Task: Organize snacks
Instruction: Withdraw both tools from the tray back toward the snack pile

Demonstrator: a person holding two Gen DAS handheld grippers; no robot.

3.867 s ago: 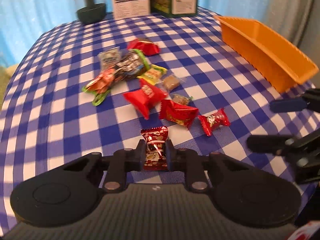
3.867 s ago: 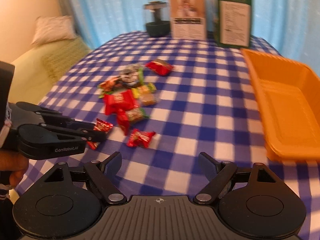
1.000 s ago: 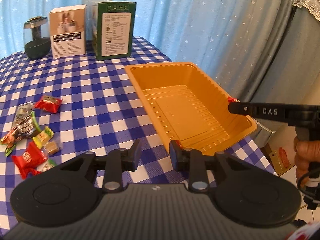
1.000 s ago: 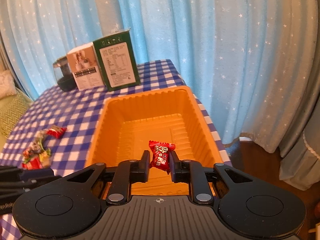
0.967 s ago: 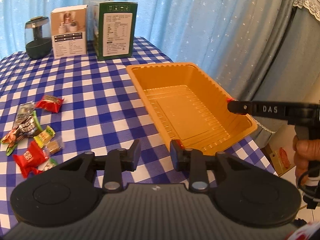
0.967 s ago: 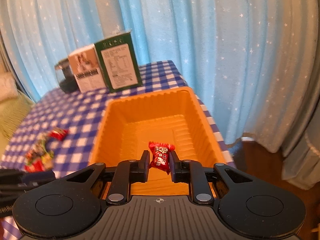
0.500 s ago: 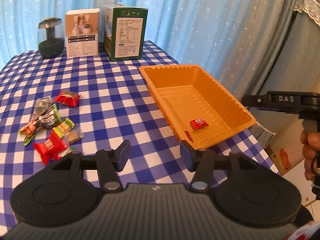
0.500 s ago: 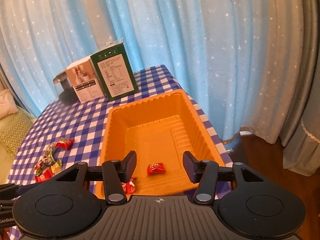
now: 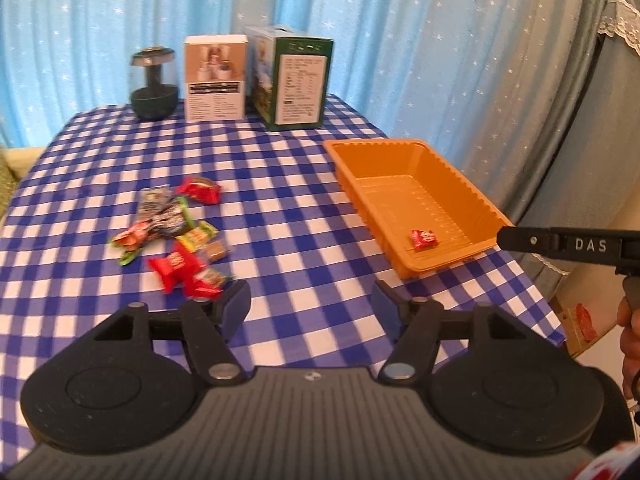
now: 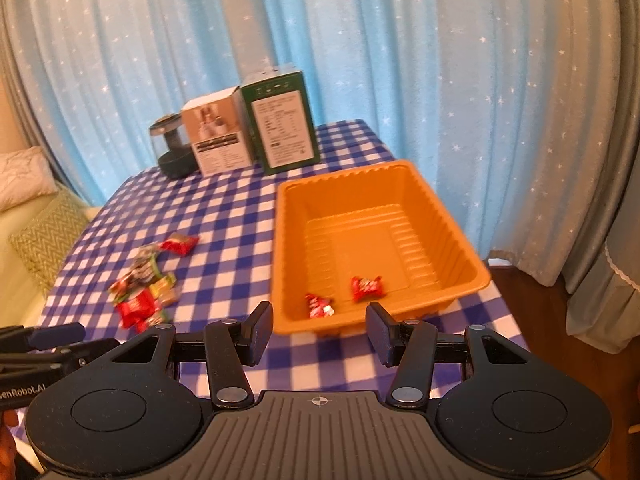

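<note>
Left tool (image 9: 311, 307) hangs above the near part of the checked worktop (image 9: 280, 216), tipped down and forward, its jaws opening with only bare cloth between them; in the right wrist view its dark fingers (image 10: 60, 334) poke in low at the left edge. Right tool (image 10: 319, 330) is tipped down the same way over the near end of the orange tray (image 10: 460, 240), jaws parted to a middling gap and gripping nothing; from the left wrist view one of its fingers, marked DAS (image 9: 568, 244), reaches in from the right beside the tray's near corner, with part of a hand (image 9: 630, 336) below it

At the far left of the worktop's back edge stands a dark green jar (image 9: 154, 84), then a white box (image 9: 215, 78), then a green box (image 9: 294, 80), all upright in front of the blue starred curtain (image 9: 100, 20). On the cloth left of centre lies the loose pile of snacks (image 9: 176, 236): red, green, yellow and dark wrappers close together, with one red packet (image 9: 200, 191) a little apart on the far side. None of these touches the tray

To the right the tray sits near the worktop's right edge, long side running away from the cameras. Inside it, near the front wall, lie two red wrapped candies: one toward the left corner (image 10: 319, 305) and one just right of it (image 10: 366, 287). They lie close but apart. The rest of the ribbed floor is bare orange
</note>
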